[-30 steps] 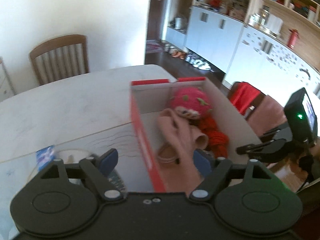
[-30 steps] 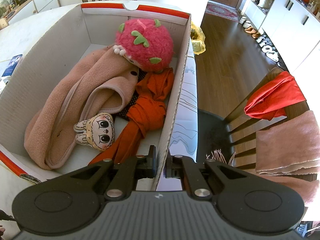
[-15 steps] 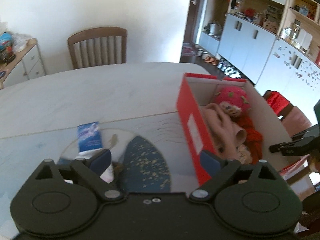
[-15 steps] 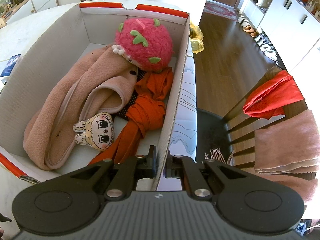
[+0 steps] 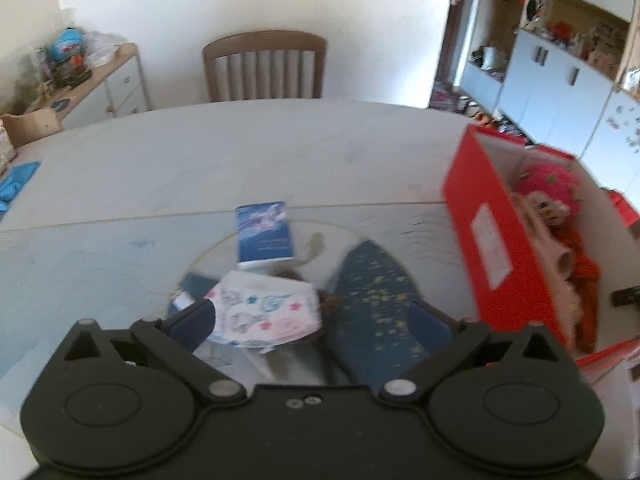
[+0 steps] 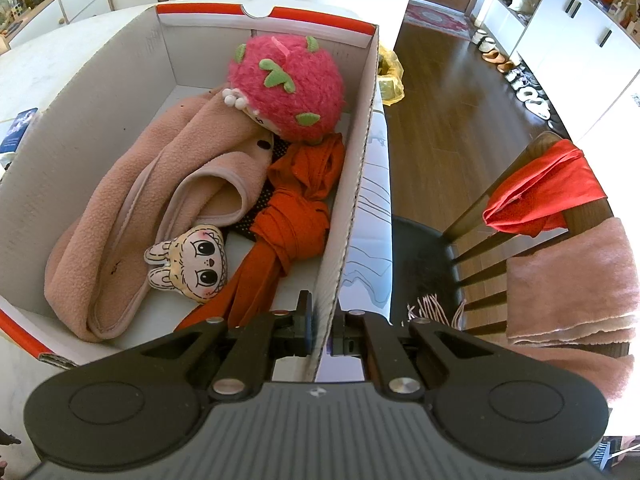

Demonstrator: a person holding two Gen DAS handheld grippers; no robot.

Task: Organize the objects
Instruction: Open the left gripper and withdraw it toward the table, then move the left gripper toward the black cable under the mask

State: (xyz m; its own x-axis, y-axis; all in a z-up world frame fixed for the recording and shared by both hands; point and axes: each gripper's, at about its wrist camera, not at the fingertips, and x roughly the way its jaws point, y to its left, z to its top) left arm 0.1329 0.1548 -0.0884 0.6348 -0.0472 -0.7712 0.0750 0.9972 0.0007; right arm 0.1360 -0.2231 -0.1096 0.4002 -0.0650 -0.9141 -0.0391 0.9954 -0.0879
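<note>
A red cardboard box [image 5: 492, 248] stands at the table's right end. My right gripper [image 6: 322, 316] is shut on the box's right wall [image 6: 352, 200]. Inside the box lie a pink strawberry plush [image 6: 286, 88], a pink fleece [image 6: 160, 200], an orange cloth [image 6: 296, 216] and a small bunny-face toy [image 6: 192, 264]. My left gripper [image 5: 312, 314] hovers over the table left of the box, its jaws opening wide. Below and between its fingers lie a white patterned cloth [image 5: 264, 312] and a dark blue starred piece [image 5: 376, 292], neither one gripped. A blue packet [image 5: 264, 232] lies just beyond.
A wooden chair [image 5: 264, 66] stands at the table's far side, and a sideboard [image 5: 80, 80] stands at the back left. A blue cloth [image 5: 16, 184] lies at the table's left edge. Right of the box, a chair holds a red cloth [image 6: 548, 192] and a pink towel [image 6: 572, 280].
My left gripper has swung left, away from the box, and now hangs over the loose items on the table with its jaws wider. The right gripper and the box have not moved.
</note>
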